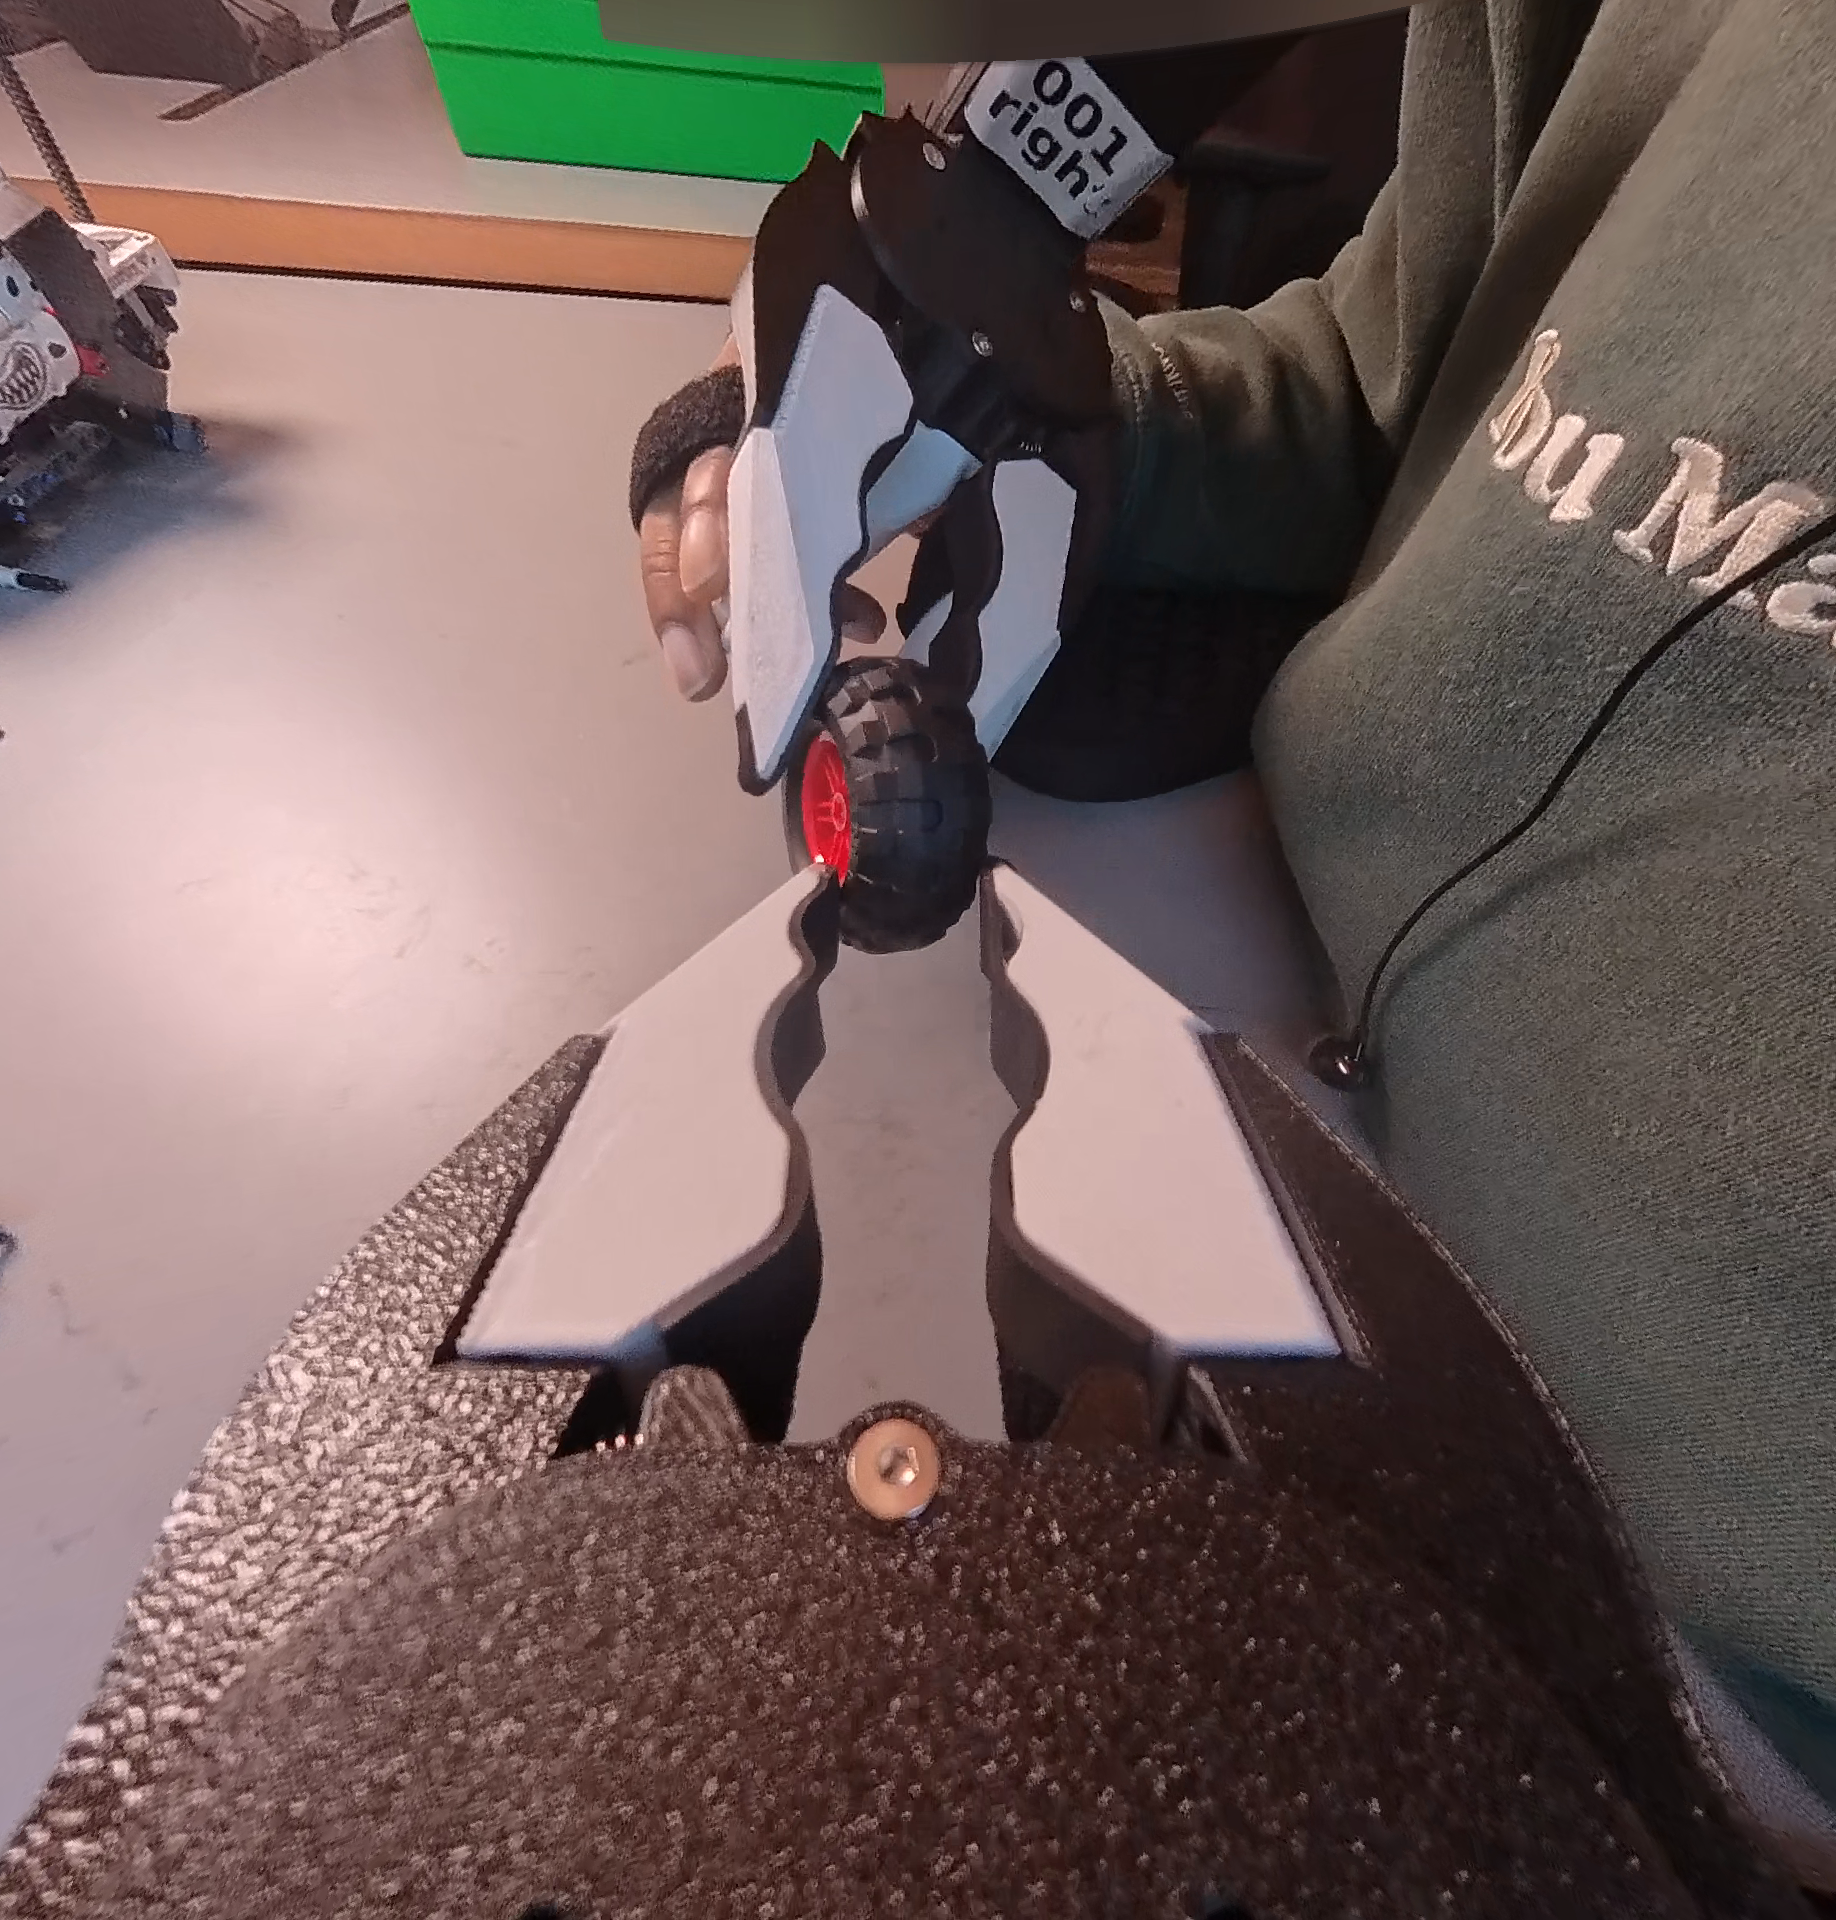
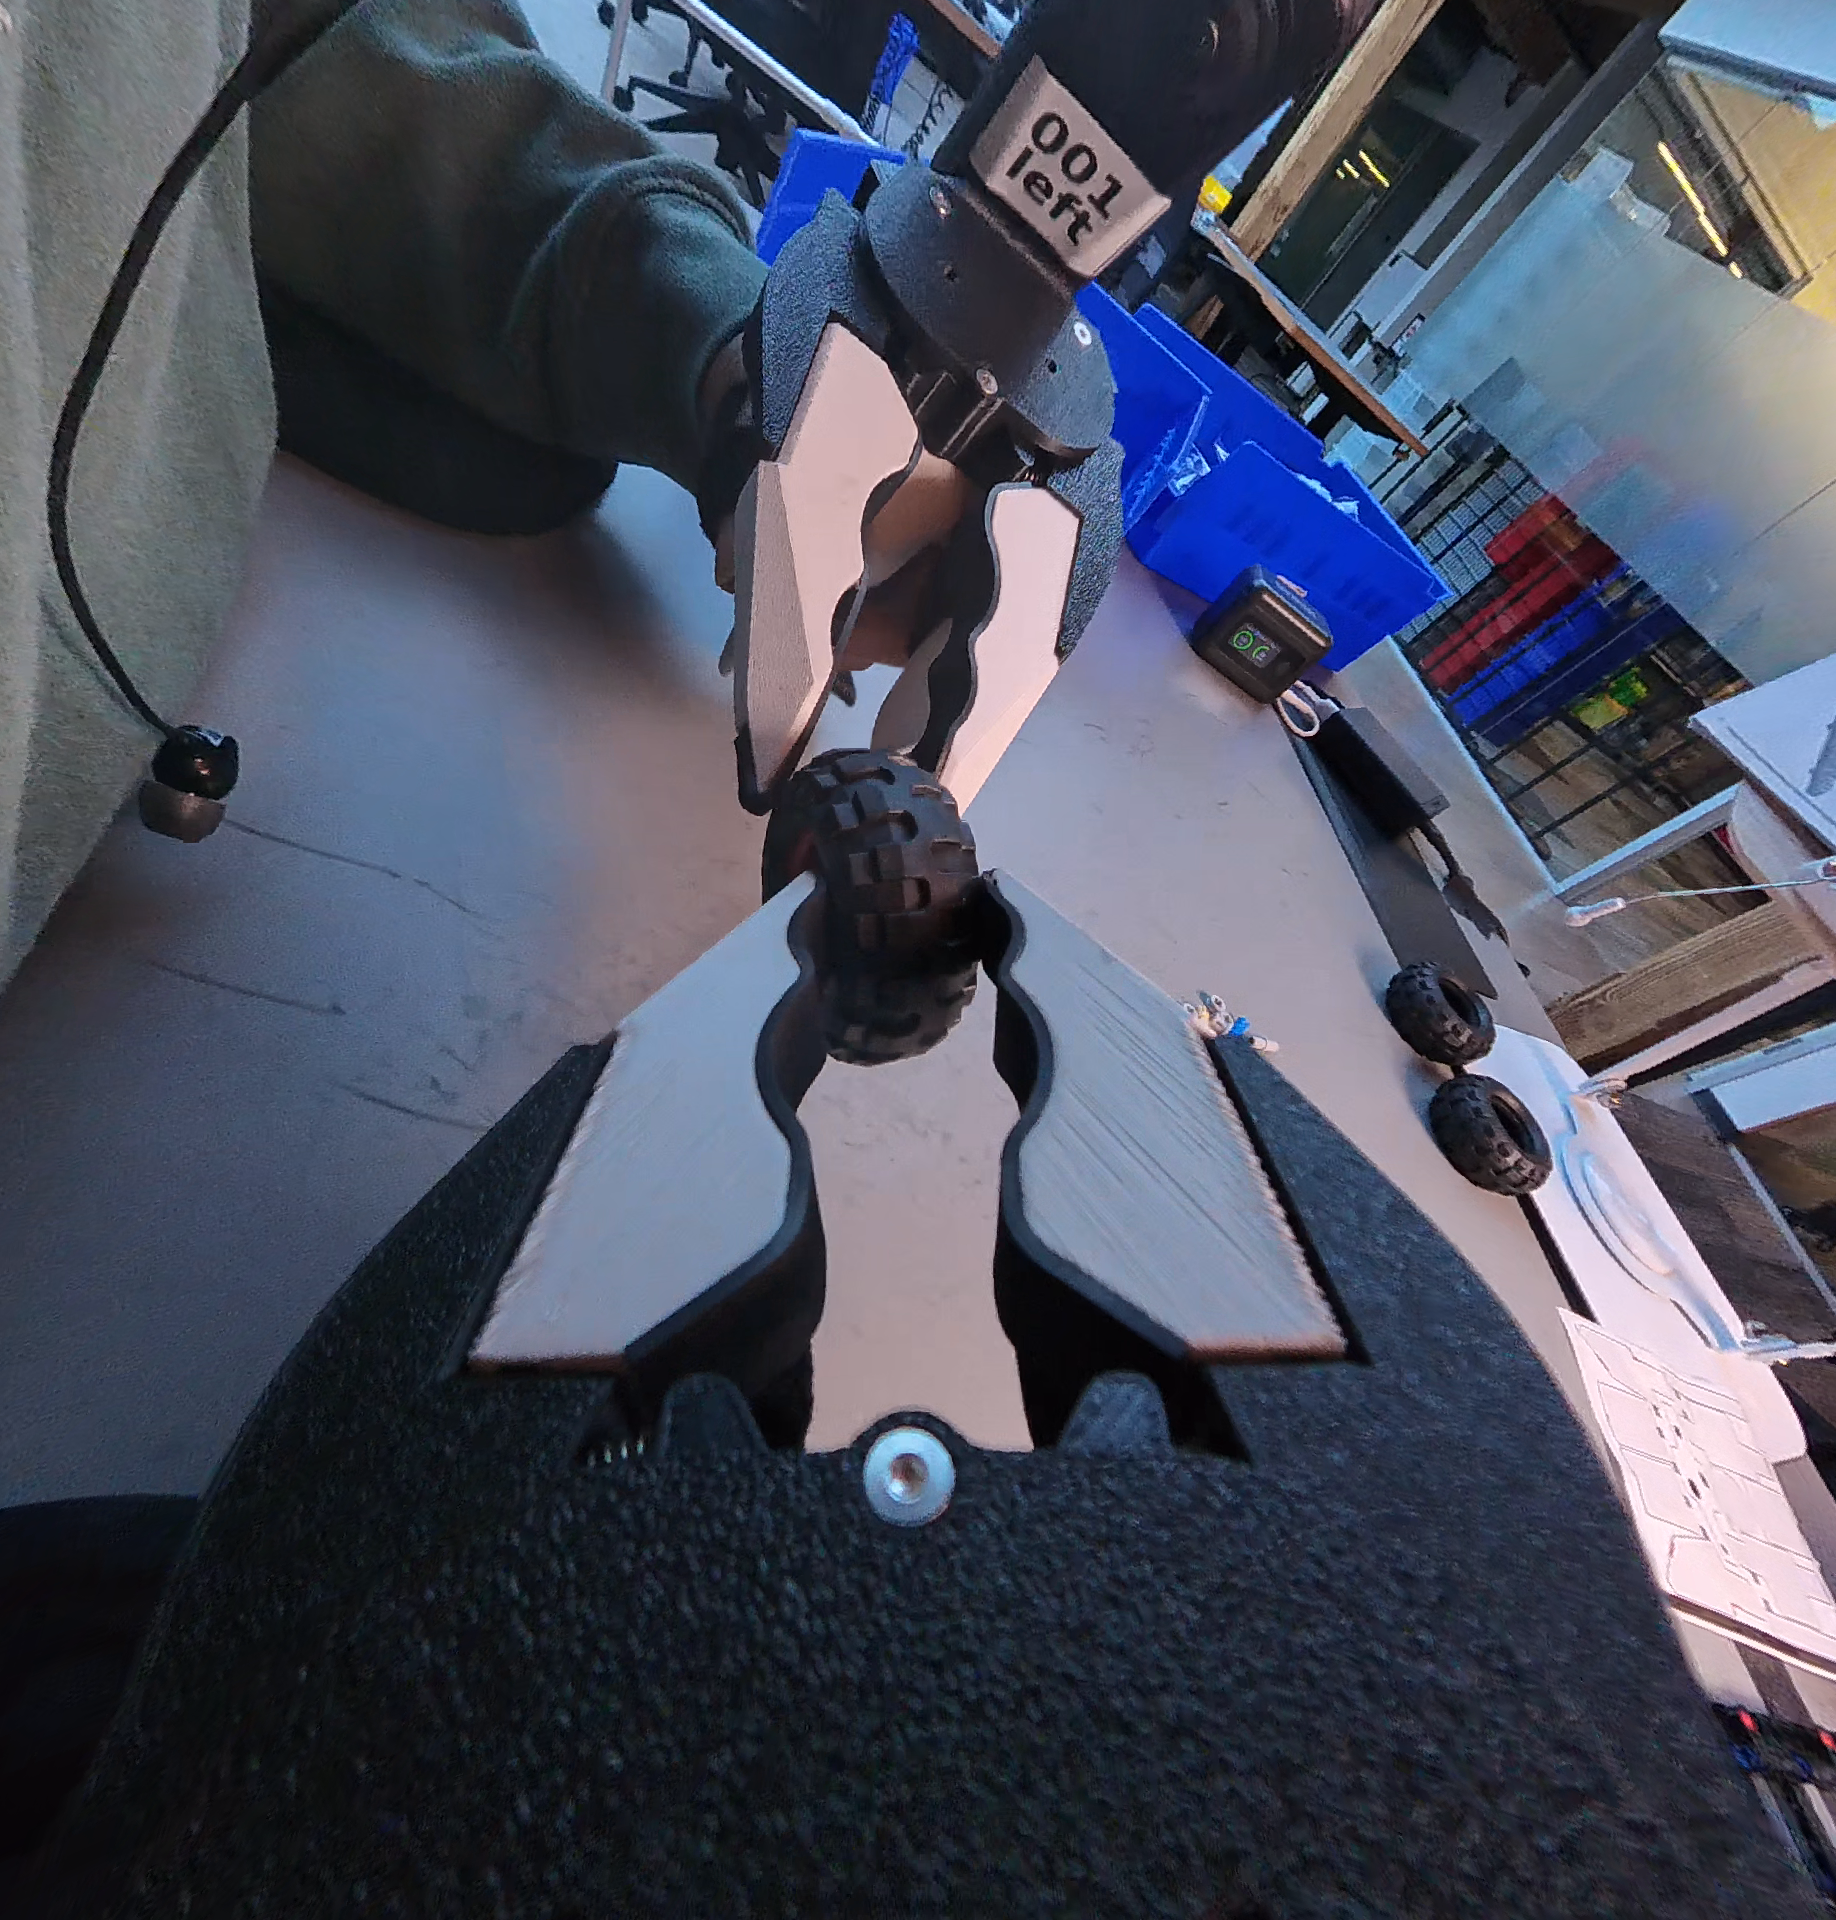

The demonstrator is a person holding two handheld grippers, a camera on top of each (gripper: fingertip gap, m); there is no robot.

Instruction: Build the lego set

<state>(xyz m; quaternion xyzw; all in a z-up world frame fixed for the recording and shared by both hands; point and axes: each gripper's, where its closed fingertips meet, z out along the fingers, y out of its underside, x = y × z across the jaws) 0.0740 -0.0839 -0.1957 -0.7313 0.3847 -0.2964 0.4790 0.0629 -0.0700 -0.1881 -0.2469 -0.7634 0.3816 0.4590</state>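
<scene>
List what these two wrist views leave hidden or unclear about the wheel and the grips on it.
- Wheel: its red hub shows only in the left wrist view; in the right wrist view the tyre hides it.
- Left hand-held gripper: fingertips flank the wheel, but firm contact cannot be told.
- Right hand-held gripper: same doubt; the tyre covers the contact spots.
- Lego model: cut off by the left edge of the left wrist view.

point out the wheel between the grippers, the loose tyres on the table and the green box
wheel [image 1: 826, 798]: left wrist view, on its red hub.
loose tyres [image 2: 1489, 1135]: right wrist view, on the nearer tyre's knobbly tread.
green box [image 1: 644, 104]: left wrist view, on its front face.
</scene>
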